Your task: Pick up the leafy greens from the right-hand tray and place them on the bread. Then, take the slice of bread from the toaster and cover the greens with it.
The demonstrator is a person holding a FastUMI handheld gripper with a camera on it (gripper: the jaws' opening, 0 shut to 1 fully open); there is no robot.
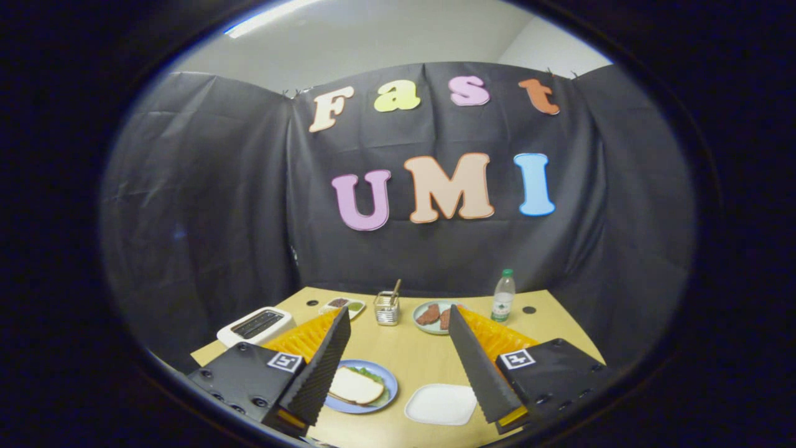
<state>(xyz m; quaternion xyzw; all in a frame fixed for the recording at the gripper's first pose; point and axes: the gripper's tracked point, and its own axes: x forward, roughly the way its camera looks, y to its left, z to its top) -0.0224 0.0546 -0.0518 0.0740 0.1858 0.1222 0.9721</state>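
**Sandwich closed, gripper raised and empty**

The gripper point(398, 348) hung above the table point(410, 354) with its fingers spread wide and nothing between them. Low in the frame, just left of centre, a blue plate point(387, 381) sat beside the left finger. A bread slice point(354, 387) lay on top of it, and the greens point(373, 375) peeked out from under the slice's far edge, so the cover seemed to be on and the task looked finished. That would explain the open, lifted pose: nothing was left to hold.

Right of the plate, a white tray point(440, 404) lay bare, likely the greens' source. At mid-left, the toaster point(256, 325) showed dark slots; whether any bread remained inside could not be told. Further back stood a plate of meat point(433, 315), a small holder point(387, 308) and a bottle point(503, 296), all well apart from the fingers.
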